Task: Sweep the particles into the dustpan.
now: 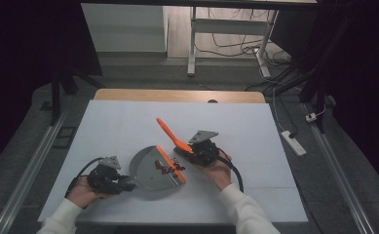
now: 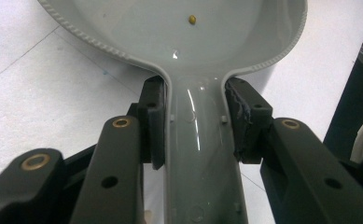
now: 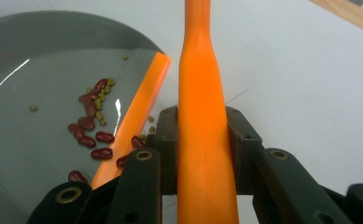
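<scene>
The left gripper [image 1: 126, 182] clamps the grey dustpan [image 1: 150, 170] by its handle, flat on the table [image 1: 128, 122]. The right gripper [image 1: 189, 148] clamps the orange brush [image 1: 170, 134], its handle slanting up and away. Beans [image 3: 93, 126] lie by the pan's orange lip [image 3: 137, 109], just left of the brush, some of them not yet on the pan.

This is looking like a lab or test room set up for recording. A white-topped bench with a wooden far edge [image 1: 177, 95] is standing on grey carpet, metal floor rails [image 1: 26, 170] are running along both sides, black cables [image 1: 236, 48] are trailing around a white metal desk frame [image 1: 193, 44] beyond it, and a white power strip [image 1: 293, 142] is lying on the floor.
</scene>
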`<state>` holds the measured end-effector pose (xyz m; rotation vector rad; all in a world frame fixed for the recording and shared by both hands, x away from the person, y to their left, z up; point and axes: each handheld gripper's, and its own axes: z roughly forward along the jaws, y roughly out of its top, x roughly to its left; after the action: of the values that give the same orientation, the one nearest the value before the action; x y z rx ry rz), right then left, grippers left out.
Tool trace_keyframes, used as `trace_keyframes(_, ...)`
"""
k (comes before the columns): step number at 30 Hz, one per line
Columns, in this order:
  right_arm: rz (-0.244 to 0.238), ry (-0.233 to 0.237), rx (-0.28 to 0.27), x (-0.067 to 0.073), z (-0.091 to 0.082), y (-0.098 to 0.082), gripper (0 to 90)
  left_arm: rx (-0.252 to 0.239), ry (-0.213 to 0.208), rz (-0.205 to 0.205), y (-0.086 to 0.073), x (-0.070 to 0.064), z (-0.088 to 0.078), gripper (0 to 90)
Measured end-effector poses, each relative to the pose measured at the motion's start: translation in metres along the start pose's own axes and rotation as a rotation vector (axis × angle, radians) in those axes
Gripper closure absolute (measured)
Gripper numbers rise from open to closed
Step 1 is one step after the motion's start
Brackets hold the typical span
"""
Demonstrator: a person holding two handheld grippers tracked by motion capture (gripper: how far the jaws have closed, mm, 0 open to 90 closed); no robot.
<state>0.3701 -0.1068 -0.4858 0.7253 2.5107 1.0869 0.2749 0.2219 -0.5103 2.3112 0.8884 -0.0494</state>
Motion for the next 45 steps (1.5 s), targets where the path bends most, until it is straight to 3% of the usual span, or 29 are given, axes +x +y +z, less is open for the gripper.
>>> trace_keyframes(14, 0.000, 0.028, 0.006, 0.008, 0.004, -0.003, 70.2, 0.004, -0.001, 0.001, 0.000, 0.000, 0.001, 61.6)
trace_keyframes(20, 0.016, 0.033, -0.006, 0.018, 0.007, -0.001, 70.1, 0.002, 0.000, 0.002, 0.000, -0.001, 0.001, 61.6)
trace_keyframes(22, 0.029, 0.056, -0.014, 0.022, 0.009, -0.001, 70.1, 0.006, 0.001, 0.004, 0.000, 0.000, 0.001, 61.6)
trace_keyframes(27, 0.007, 0.049, -0.028, 0.033, 0.011, 0.003, 70.1, 0.008, -0.001, 0.003, 0.000, 0.000, 0.001, 61.6)
trace_keyframes(33, 0.004, 0.140, -0.049, 0.045, 0.010, 0.009, 70.1, 0.008, 0.000, 0.006, 0.000, 0.000, 0.001, 61.6)
trace_keyframes(35, -0.001, 0.194, -0.078, 0.048, 0.009, 0.012, 70.2, 0.008, 0.000, 0.006, 0.000, 0.000, 0.001, 61.6)
trace_keyframes(36, 0.000, 0.187, -0.113, 0.047, 0.004, 0.015, 70.2, 0.009, 0.000, 0.006, 0.000, 0.000, 0.002, 61.6)
trace_keyframes(37, 0.000, 0.187, -0.113, 0.047, 0.004, 0.015, 70.2, 0.009, 0.000, 0.006, 0.000, 0.000, 0.002, 61.6)
trace_keyframes(38, -0.011, 0.142, -0.140, 0.043, -0.002, 0.017, 70.1, 0.009, -0.001, 0.006, 0.000, 0.000, 0.002, 61.6)
trace_keyframes(45, 0.044, 0.056, -0.158, 0.019, -0.013, 0.012, 70.1, 0.011, -0.002, 0.004, 0.000, 0.000, 0.002, 61.6)
